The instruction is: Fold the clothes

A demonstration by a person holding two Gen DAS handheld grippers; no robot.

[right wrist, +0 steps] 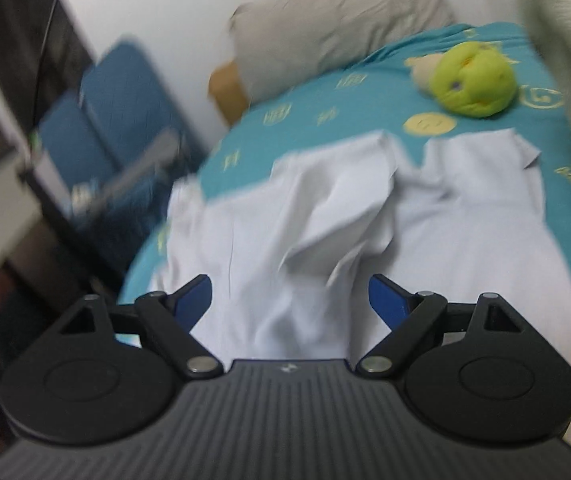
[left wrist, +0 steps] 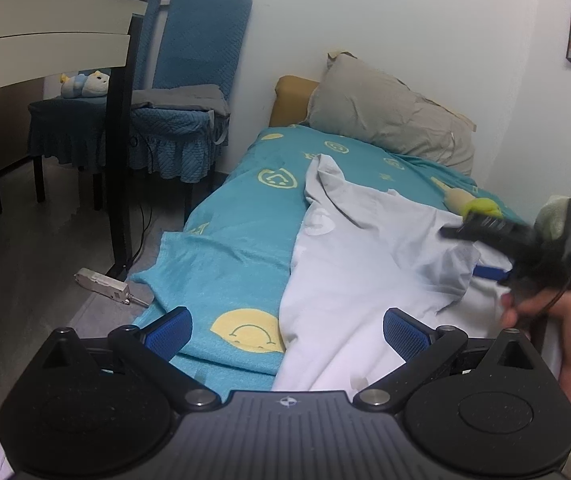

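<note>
A white garment (left wrist: 357,264) lies rumpled on a teal bedspread (left wrist: 229,232) with yellow smiley prints. My left gripper (left wrist: 285,330) is open just above the garment's near left edge, nothing between its blue pads. In the right wrist view the same white garment (right wrist: 325,232) spreads out with a raised fold in its middle. My right gripper (right wrist: 289,302) hovers open over it, holding nothing. The right gripper's black body (left wrist: 525,240) shows blurred at the right of the left wrist view, held by a hand (left wrist: 545,316).
A grey pillow (left wrist: 389,116) lies at the head of the bed against the wall. A green plush toy (right wrist: 473,80) rests on the bedspread beyond the garment. Blue-covered chairs (left wrist: 189,92) and a table leg (left wrist: 119,152) stand left of the bed. A power strip (left wrist: 101,282) lies on the floor.
</note>
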